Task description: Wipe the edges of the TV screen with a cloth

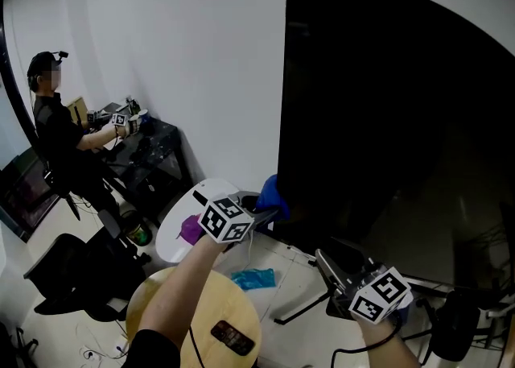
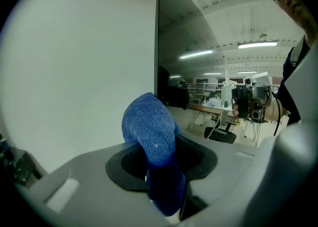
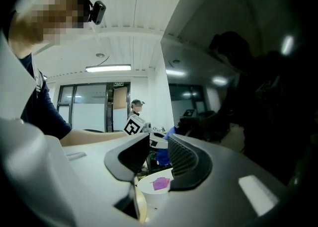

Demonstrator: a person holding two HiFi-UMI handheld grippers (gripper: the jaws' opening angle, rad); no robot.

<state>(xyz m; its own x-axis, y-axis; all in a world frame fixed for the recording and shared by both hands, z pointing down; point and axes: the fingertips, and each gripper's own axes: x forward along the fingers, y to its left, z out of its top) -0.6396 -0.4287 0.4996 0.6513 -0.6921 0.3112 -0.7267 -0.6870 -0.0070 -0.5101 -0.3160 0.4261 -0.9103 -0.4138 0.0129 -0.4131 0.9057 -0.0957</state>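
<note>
Looking down from the head view, noted the left gripper (image 1: 259, 215) raised to the lower left corner of the large black flat TV screen (image 1: 386, 117). A blue terry cloth (image 1: 272, 194) was bunched at its tip, touching or all but touching the screen's left edge; judged this the spot where an edge wipe was being worked. The right gripper (image 1: 322, 260) hung lower, near the stand legs under the screen, clear of the glass and seemingly kept out of the wiping hand's way. A round white table (image 1: 170, 241) carrying a small purple scrap (image 1: 191, 229) stood just behind the left gripper, and a seated person in dark clothes (image 1: 56, 137) was far off at the left wall. Left gripper view: jaws were clamped tight on the cloth (image 2: 151, 131), which bulged up out of them as a rounded pad, a shape that should let soft fabric rather than plastic meet the bezel. The screen's vertical edge (image 2: 158, 47) rose just behind the pad against the plain white wall (image 2: 74, 72). Right gripper view: jaws stood apart with nothing between the pads, only the white table and purple scrap visible beyond the gap. The dark screen (image 3: 248, 97) filled the right side, not touched.
</note>
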